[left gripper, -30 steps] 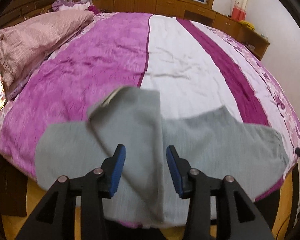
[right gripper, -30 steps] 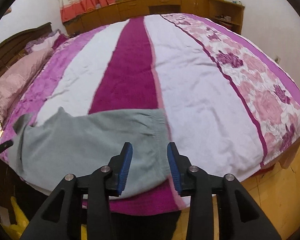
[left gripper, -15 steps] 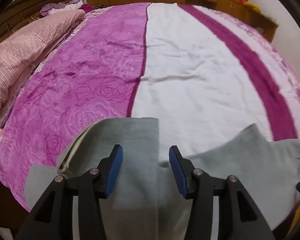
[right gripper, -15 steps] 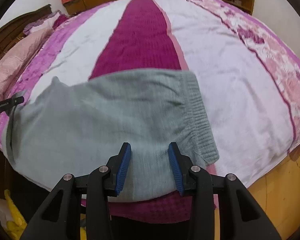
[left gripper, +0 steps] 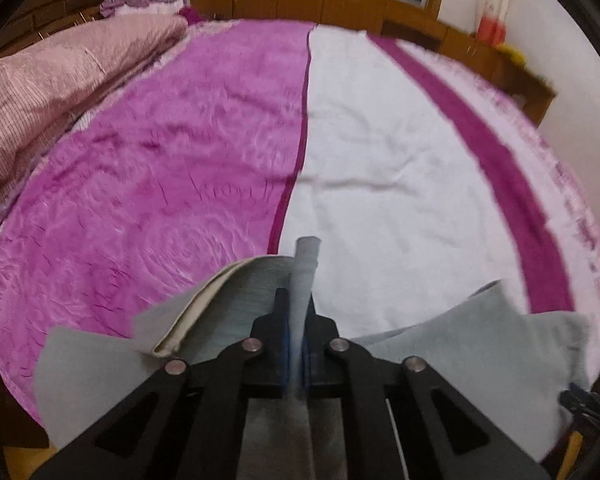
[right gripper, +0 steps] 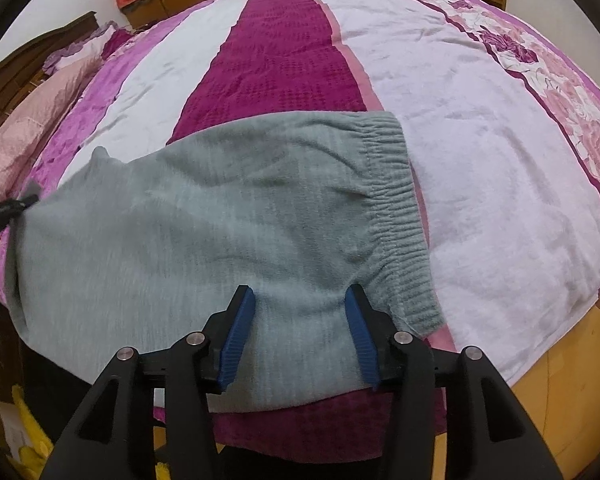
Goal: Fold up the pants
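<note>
Grey knit pants lie across the near edge of the bed, with the ribbed waistband at the right in the right wrist view. In the left wrist view a pant leg is folded back, and a pinched ridge of its cloth stands up between the pads of my left gripper, which is shut on it. My right gripper hovers over the pants just left of the waistband; its jaws are opening and the blue pads stand apart above the cloth without pressing it.
The bed carries a striped cover of purple, white and magenta. A pink quilt is piled at the far left by the wooden headboard. Wooden cabinets and a window run along the far wall. Wood floor shows at the bed's right edge.
My left gripper moved forward along the folded leg and shut on a ridge of its cloth. My right gripper dropped closer to the pants near the waistband and its jaws widened.
</note>
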Demonstrator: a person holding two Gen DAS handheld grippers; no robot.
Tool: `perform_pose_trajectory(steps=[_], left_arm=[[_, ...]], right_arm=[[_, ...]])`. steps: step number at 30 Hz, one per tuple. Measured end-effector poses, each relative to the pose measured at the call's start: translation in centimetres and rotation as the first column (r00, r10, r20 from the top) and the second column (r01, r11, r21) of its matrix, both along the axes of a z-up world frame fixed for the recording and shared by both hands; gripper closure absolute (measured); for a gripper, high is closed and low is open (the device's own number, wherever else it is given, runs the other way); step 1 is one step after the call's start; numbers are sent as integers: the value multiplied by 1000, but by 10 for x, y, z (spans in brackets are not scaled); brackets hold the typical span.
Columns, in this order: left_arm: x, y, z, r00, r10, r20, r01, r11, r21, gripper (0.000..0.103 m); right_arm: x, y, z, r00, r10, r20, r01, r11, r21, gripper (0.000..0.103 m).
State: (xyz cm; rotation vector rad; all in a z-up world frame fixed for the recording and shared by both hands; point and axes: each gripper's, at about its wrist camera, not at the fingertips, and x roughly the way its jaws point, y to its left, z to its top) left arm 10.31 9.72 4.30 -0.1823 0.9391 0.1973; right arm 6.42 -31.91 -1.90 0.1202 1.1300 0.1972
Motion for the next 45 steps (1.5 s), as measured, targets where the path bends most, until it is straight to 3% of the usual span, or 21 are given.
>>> perform_pose_trajectory(steps=[5,12,19,25,29,35,40,42,45], left_arm=[[-39,23,48,993,45,112,-47,999,13,100],[-102,74,70,965,195,177,-193,981,-32,100],[-155,109,27,953,277,126,-272,961,-54,100],[-176,132,-32,938,347,-15,-347,931,-112,100],[-186,139,-50,926,370,-79,-377,920,-109,99],[-191,146,-20,935,353,-29,-354,932,-83,98],[-165,149,4,964,266,17,-266,964,-24,76],[-148,150,7,977,211,34,-210,977,-42,72],[-122,150,1,994,105,42,-101,991,-86,57]], right_arm=[[1,1,0,1000,-2,0,2,1000,-3,61],[1,3,0,1000,-6,4,6,1000,-12,61],[3,6,0,1000,-7,0,7,999,-37,61],[2,9,1,1000,-5,-1,5,998,-58,61],[2,10,0,1000,-3,-5,3,997,-71,61],[2,13,0,1000,-3,-5,2,996,-90,61],[3,15,0,1000,-7,-6,6,995,-104,60],[3,17,0,1000,-8,-6,8,994,-112,60],[3,18,0,1000,-14,-6,13,993,-120,59]])
